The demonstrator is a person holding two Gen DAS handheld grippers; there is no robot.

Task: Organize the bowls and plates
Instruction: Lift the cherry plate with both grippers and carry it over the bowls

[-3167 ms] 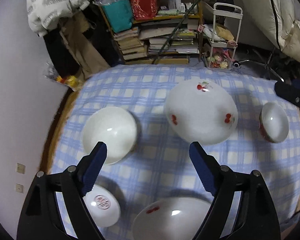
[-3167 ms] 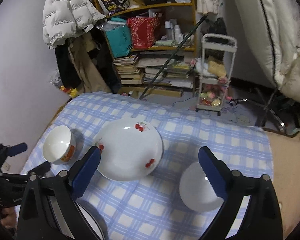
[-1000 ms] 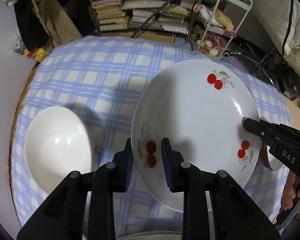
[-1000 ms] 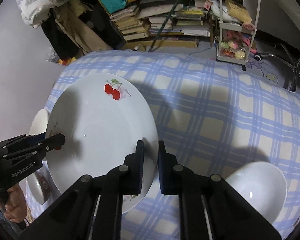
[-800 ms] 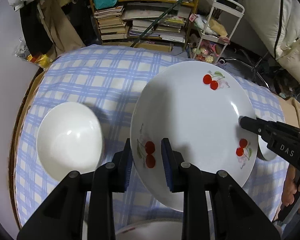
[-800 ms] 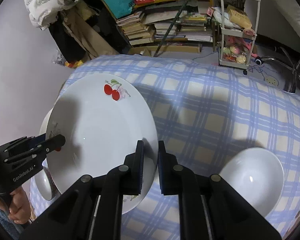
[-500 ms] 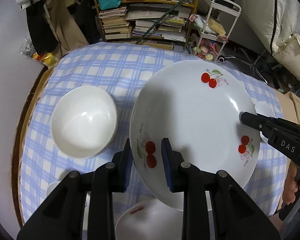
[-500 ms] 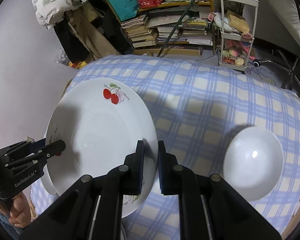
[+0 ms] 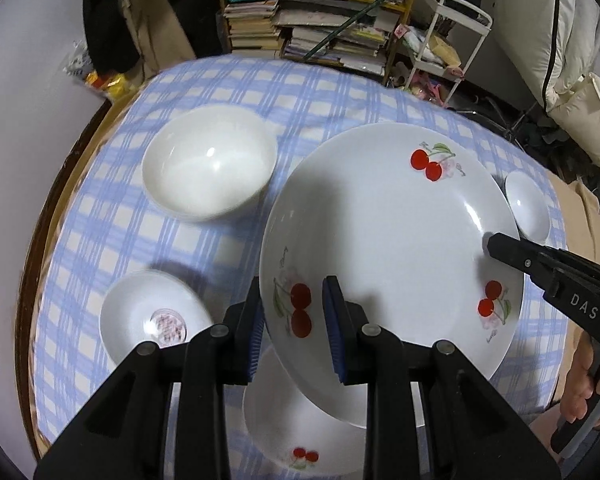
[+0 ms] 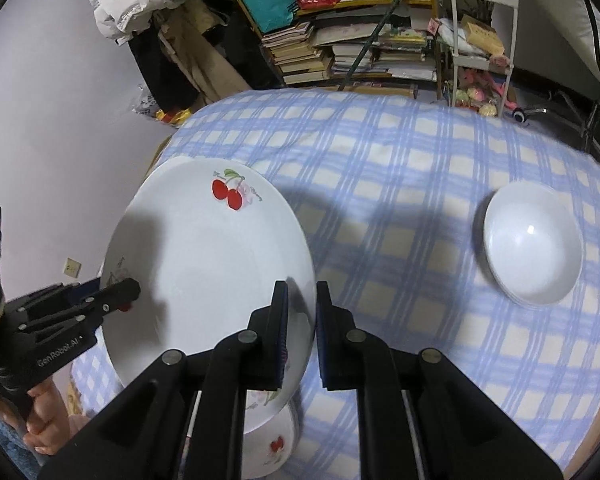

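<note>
A large white plate with cherry prints hangs tilted above the table, held from both sides. My left gripper is shut on its near-left rim. My right gripper is shut on the opposite rim of the same plate. The right gripper's tip shows at the plate's right edge in the left wrist view. The left gripper's tip shows at the plate's left edge in the right wrist view. Under the held plate lies a second cherry-print dish, partly hidden.
On the blue checked tablecloth stand a plain white bowl, a small dish with a red mark and a small bowl. Another white bowl sits on the right. Bookshelves and a white trolley stand beyond the table.
Both grippers, open at first, now clamp the cherry plate and have carried it up and toward the table's near side. The second cherry dish has come into view underneath.
</note>
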